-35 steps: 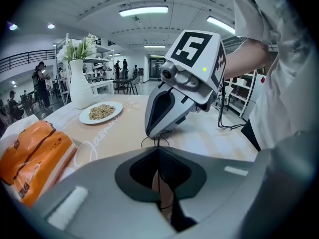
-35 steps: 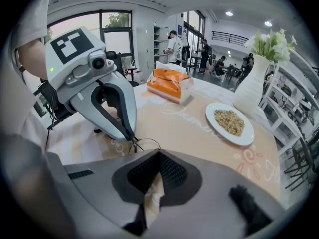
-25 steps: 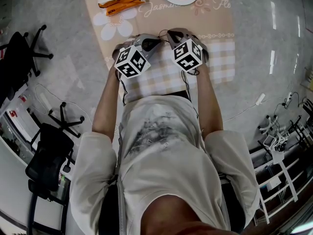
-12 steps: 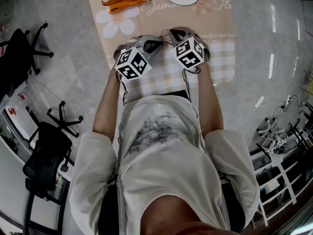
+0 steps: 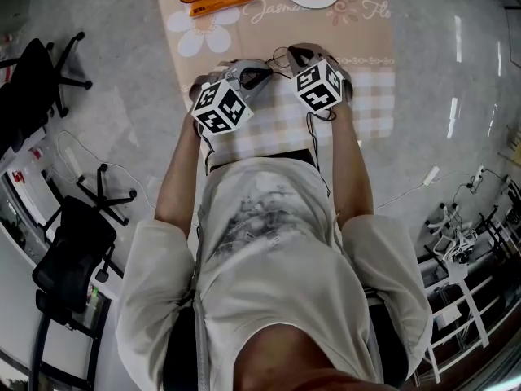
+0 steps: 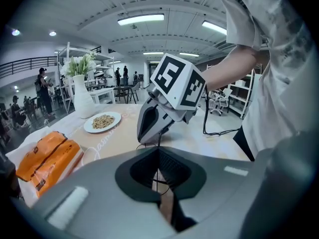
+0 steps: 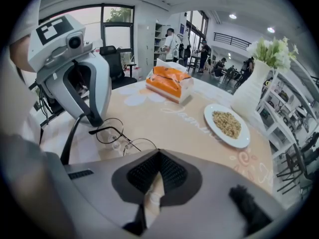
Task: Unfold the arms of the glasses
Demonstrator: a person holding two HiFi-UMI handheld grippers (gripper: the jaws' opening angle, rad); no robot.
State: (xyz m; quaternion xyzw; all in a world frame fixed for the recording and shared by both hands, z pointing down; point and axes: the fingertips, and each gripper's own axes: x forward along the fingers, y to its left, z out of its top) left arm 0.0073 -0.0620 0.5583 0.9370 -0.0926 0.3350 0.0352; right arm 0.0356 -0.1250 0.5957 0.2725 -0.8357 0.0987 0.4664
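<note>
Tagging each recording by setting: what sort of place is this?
Probably a large open office or lab hall: a cloth-covered table with a plate and flower vase, with office chairs and metal racks around it.

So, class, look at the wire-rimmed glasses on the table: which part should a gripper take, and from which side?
Probably the folded arm of the glasses, near its free tip, coming from the frame's end beside the left gripper. That tip juts past the round lens, so jaws can close on it without touching glass or rim.
</note>
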